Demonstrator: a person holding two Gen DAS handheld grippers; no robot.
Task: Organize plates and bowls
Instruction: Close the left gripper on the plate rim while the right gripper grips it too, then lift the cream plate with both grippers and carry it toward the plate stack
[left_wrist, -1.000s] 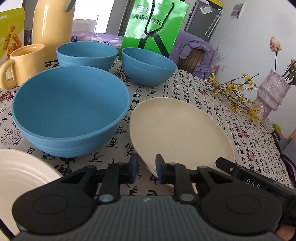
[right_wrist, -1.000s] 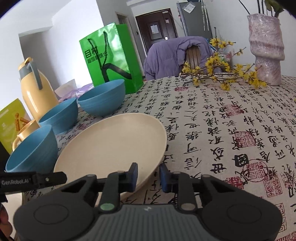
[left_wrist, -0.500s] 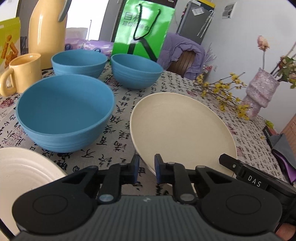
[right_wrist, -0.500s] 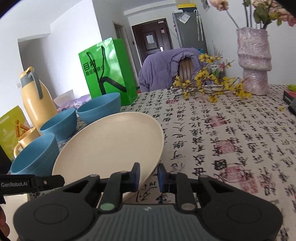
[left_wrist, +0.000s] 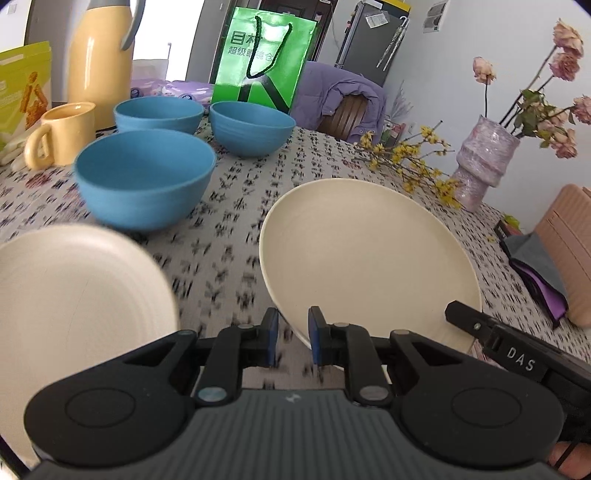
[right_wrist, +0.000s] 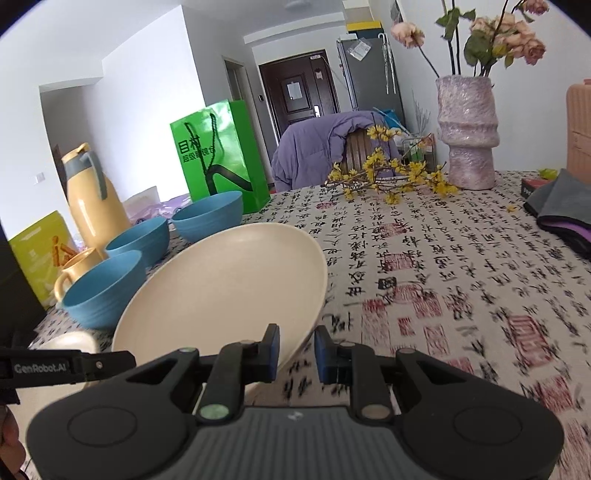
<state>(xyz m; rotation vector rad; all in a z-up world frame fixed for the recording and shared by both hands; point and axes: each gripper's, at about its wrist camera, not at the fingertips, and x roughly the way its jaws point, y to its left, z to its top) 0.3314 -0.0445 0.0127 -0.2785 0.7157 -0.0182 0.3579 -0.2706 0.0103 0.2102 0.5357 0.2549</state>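
A cream plate (left_wrist: 365, 254) is lifted off the table and tilted, held by both grippers. My left gripper (left_wrist: 292, 339) is shut on its near left rim. My right gripper (right_wrist: 297, 352) is shut on its near right rim; the plate also shows in the right wrist view (right_wrist: 229, 291). A second cream ribbed plate (left_wrist: 74, 291) lies on the table at the left. Three blue bowls stand behind it: a near one (left_wrist: 144, 184) and two farther ones (left_wrist: 159, 116) (left_wrist: 251, 127).
A yellow mug (left_wrist: 59, 134), a yellow jug (left_wrist: 98, 59), a snack bag (left_wrist: 22, 85) and a green paper bag (left_wrist: 264, 59) stand at the back. A pink vase with flowers (left_wrist: 484, 166), yellow twigs (left_wrist: 410, 158) and folded cloths (right_wrist: 561, 210) are on the right.
Both grippers have lifted the cream plate up and back off the table, tilting it. The bowls now sit farther away and the ribbed plate shows more at the left.
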